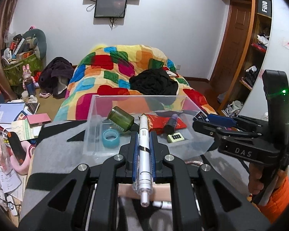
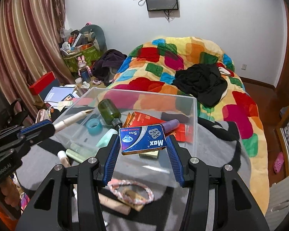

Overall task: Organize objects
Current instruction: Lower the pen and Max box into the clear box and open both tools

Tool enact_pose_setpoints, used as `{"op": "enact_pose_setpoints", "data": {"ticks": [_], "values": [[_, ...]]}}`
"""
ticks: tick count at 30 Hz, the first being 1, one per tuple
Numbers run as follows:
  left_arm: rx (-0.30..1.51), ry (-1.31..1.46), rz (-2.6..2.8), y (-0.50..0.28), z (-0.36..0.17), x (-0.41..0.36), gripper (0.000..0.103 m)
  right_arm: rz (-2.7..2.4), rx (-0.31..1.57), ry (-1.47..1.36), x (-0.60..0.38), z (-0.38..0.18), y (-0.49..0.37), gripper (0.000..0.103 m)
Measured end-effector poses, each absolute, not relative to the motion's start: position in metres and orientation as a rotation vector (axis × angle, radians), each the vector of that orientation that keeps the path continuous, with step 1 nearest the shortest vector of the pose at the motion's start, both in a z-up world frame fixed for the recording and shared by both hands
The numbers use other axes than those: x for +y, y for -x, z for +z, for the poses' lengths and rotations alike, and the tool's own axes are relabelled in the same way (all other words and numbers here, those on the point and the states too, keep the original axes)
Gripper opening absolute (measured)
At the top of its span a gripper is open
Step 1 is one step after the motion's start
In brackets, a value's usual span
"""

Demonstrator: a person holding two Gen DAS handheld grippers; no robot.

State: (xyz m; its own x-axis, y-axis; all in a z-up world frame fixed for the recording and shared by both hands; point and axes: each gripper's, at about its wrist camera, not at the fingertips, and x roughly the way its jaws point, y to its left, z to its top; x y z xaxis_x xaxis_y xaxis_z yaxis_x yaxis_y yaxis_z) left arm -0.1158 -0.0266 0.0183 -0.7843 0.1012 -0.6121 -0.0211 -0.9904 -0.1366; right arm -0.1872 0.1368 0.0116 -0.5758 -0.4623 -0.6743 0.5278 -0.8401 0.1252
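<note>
My left gripper [image 1: 144,135] is shut on a white pen [image 1: 144,154], whose tip reaches over the near wall of the clear plastic box [image 1: 95,104]. My right gripper [image 2: 142,137] is shut on a blue razor-blade box [image 2: 143,140] marked "Max", held above the clear box's [image 2: 195,115] near side. Inside the box lie a green bottle [image 2: 108,112], a blue tape roll [image 2: 94,126], a red packet [image 2: 144,119] and a purple bottle [image 2: 171,124]. In the right wrist view the left gripper [image 2: 48,128] with the pen [image 2: 73,119] comes in from the left.
The box stands on a grey cloth [image 2: 217,154] with a pink-and-white braided ring [image 2: 131,191], pale green tubes [image 2: 79,153] and a beige tube beside it. A bed with a colourful blanket [image 1: 113,73] lies behind. Papers and boxes [image 1: 19,119] are heaped at the left.
</note>
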Motion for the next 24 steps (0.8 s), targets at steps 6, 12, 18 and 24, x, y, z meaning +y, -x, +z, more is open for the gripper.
{"op": "enact_pose_setpoints", "data": {"ticks": [6,12,18,24], "values": [[-0.208,1.087,2.871,0.147,0.007,-0.027,0.01,-2.347,0.126,-1.033,0.123,0.002,0.205,0.046],[-0.22,1.191,2.825,0.171,-0.007,-0.029,0.01,-2.319,0.157,-1.093,0.111,-0.009,0.216,0.046],[-0.225,1.215,2.8,0.173,-0.011,-0.028,0.011,-2.295,0.176,-1.125,0.108,-0.013,0.215,0.047],[-0.198,1.197,2.803,0.162,-0.001,-0.027,0.019,-2.311,0.19,-1.095,0.115,-0.005,0.205,0.054]]}}
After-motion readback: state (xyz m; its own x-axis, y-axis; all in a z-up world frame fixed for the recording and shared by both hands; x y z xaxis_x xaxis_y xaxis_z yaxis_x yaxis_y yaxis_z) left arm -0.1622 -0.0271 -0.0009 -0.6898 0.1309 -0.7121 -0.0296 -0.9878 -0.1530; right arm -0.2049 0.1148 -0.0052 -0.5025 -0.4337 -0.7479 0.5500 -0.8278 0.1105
